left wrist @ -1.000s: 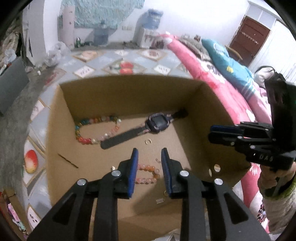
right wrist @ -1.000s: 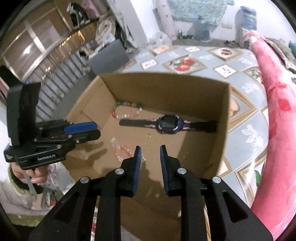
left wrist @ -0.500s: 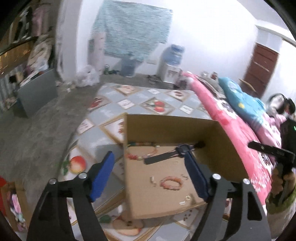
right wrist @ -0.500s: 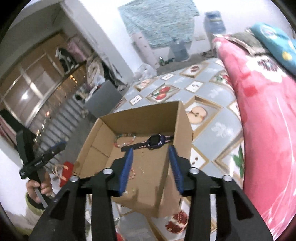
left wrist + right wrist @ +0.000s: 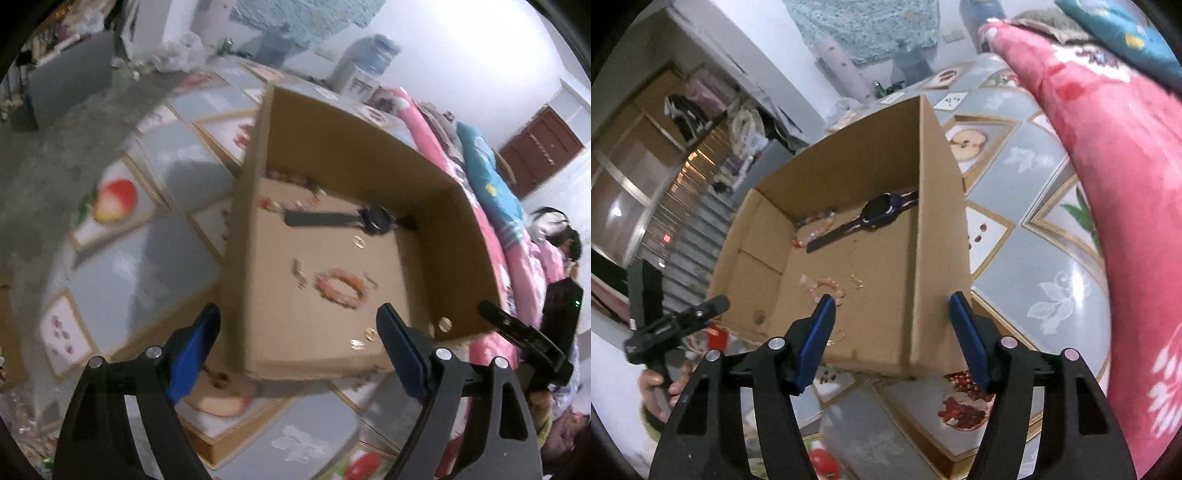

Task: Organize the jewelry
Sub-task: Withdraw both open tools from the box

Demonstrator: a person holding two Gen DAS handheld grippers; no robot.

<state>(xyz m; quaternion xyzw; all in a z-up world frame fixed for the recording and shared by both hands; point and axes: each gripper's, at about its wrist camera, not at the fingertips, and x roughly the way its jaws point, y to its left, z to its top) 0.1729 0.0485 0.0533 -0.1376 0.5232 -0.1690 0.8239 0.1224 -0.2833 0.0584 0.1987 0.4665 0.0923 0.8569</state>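
Left hand-held gripper (image 5: 298,334) and right hand-held gripper (image 5: 892,326): jaws opening, nothing clamped, above the cardboard box (image 5: 354,147) containing wristwatch (image 5: 373,218) and bead bracelet (image 5: 341,288).

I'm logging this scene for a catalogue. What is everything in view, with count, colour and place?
cardboard box: one, brown, open-topped, on the patterned mat
watch: one, dark with a long strap, on the box floor near the far wall
multicolour bead bracelet: one, mixed colours, box floor beside the strap end
pink bead bracelet: one, pink-orange, middle of the box floor
small pieces: several, gold-toned, scattered on the box floor; too blurred to identify
mat: one, grey with fruit pictures, under the box
bedding: pink floral, beside the mat
water dispenser: one, blue bottle on top, by the far wall
left hand-held gripper: blue pads, jaws opening, nothing between them
right hand-held gripper: blue pads, jaws opening, nothing gripped
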